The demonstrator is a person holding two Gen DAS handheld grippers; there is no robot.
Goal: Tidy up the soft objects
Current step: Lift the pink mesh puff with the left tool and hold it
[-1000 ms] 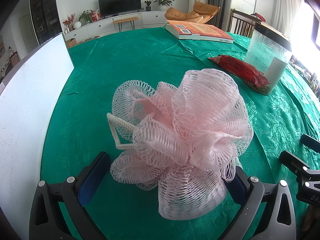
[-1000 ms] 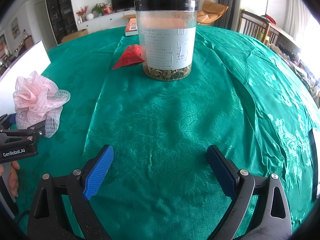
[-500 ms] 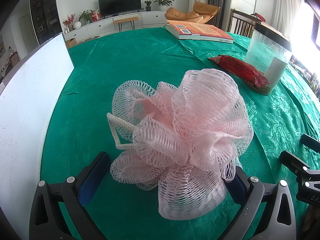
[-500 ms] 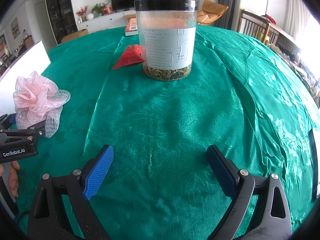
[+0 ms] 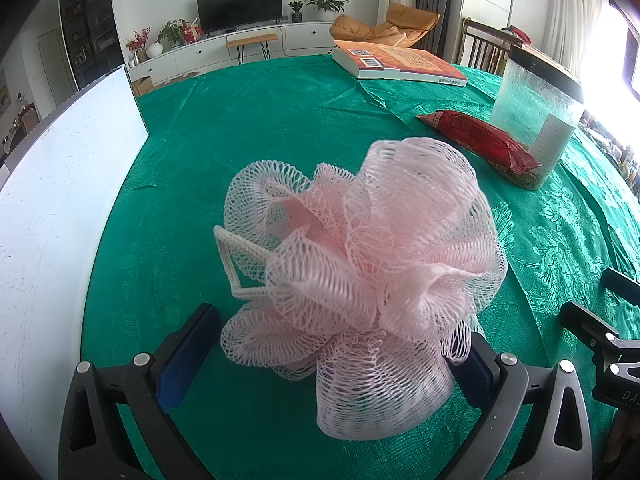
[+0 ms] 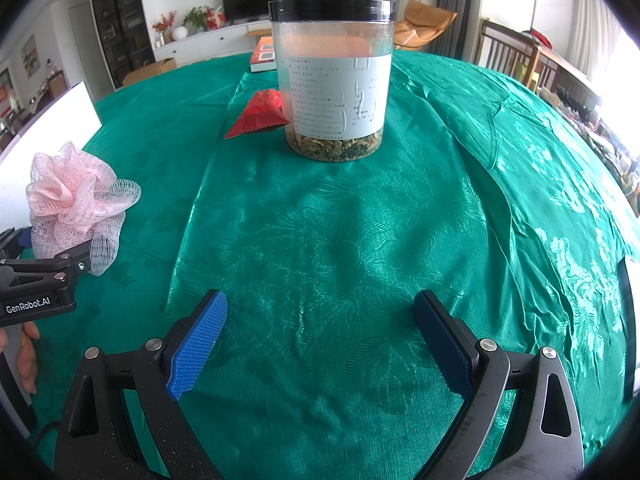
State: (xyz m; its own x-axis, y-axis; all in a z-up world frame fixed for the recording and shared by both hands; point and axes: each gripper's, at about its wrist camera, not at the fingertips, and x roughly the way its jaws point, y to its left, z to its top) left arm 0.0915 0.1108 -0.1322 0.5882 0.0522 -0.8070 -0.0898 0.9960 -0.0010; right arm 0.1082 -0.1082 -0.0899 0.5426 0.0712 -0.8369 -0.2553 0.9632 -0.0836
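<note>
Nothing has moved since the earlier frames. Between the spread fingers of the left gripper (image 5: 328,356) sits the pink mesh bath pouf (image 5: 360,256), airy, ruffled netting with a corded loop; whether it is pinched I cannot tell. Closing on the dense core would probably hold better. Ahead of the right gripper (image 6: 320,344), released and empty, lies glossy green table (image 6: 340,240) cloth.

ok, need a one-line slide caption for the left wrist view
Left gripper open around a pink mesh bath pouf on the green tablecloth, with a red packet and clear jar behind.

Pouf (image 5: 360,248) hides right finger (image 5: 478,376).
</note>
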